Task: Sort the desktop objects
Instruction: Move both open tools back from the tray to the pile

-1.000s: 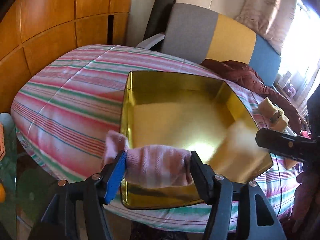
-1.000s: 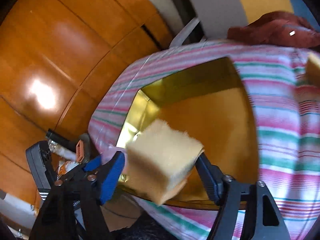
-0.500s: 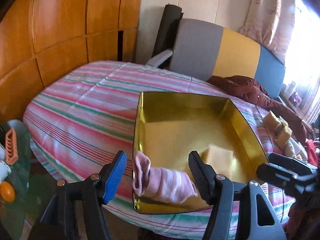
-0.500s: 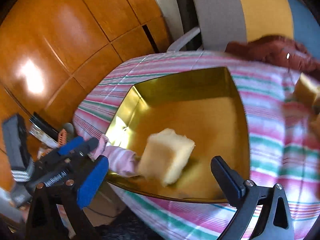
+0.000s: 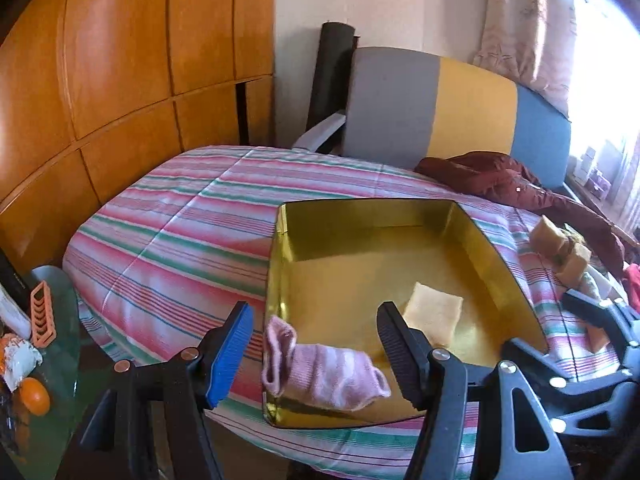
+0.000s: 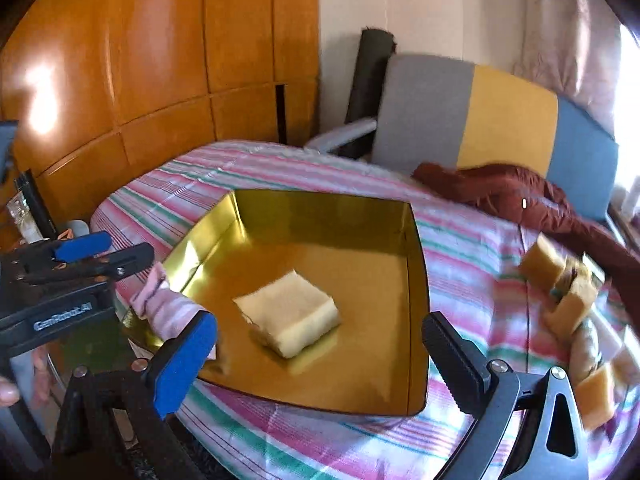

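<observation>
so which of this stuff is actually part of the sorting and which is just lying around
Part of the job:
- gold tin
- cream sponge lying in the tin
- pink sock draped over the tin's near rim
- tan sponge blocks on the striped cover, right of the tin

Just lying about:
- dark red jacket
- striped bedcover
- colour-block chair
- orange fruit

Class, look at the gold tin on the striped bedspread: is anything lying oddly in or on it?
Yes. The pink sock is draped over the gold tin's near rim, half in and half hanging out, while the yellow sponge lies flat on the tin's floor.
</observation>
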{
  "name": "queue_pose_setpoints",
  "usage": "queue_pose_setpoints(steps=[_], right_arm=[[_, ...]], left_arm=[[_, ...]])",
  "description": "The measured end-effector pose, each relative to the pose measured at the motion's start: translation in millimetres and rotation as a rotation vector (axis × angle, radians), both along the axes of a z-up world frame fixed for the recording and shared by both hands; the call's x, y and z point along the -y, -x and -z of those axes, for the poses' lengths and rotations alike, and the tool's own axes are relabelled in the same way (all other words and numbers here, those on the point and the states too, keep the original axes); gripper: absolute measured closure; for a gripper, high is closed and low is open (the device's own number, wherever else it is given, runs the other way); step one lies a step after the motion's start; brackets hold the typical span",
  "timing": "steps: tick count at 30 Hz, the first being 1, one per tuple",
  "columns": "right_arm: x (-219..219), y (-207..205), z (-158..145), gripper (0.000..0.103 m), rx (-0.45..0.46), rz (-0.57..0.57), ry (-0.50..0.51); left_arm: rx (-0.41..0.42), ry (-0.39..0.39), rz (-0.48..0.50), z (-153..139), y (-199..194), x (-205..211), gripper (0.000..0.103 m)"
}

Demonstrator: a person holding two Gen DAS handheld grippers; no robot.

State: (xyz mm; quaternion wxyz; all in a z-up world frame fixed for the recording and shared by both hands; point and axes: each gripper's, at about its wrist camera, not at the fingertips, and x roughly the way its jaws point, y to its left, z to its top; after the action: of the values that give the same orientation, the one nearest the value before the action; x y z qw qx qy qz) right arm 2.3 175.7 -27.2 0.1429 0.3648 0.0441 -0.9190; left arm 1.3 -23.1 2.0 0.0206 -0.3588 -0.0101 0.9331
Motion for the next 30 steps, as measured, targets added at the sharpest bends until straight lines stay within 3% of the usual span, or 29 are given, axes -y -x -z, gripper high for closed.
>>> queue_pose_setpoints(steps=[2, 9, 12, 17, 23, 30], right_arm=[[-4.4, 1.3, 4.3, 0.0, 0.026, 0.012, 0.011], [-31.9, -10.1, -7.6, 0.0, -0.08, 0.112, 0.027], [-47.8, -10.0, -7.5, 0.001, -0.061, 0.12, 0.083], [-66.7, -11.0, 0.3, 0.001, -0.033, 0.171, 0.087], [-100.5, -11.7, 8.3, 0.001, 0.003, 0.264, 0.095], [-148.2, -16.0, 9.5, 0.0, 0.035, 0.36, 0.091]], left_arm=[[-0.011, 0.002, 0.012, -1.8, -1.3, -3.7, 0.037], [-0.046, 0.012, 0.075, -6.1, -5.4, -16.8, 0.028], [-0.044, 0.016, 0.103, -5.3, -7.0, -23.8, 0.023], [-0.032, 0.0, 0.143, -5.1, -8.0, -31.0, 0.023], [-0.009, -0.123, 0.204, -6.1, -6.0, -30.1, 0.023], [0.053, -0.172, 0.211, -1.0, 0.3, -33.9, 0.023]])
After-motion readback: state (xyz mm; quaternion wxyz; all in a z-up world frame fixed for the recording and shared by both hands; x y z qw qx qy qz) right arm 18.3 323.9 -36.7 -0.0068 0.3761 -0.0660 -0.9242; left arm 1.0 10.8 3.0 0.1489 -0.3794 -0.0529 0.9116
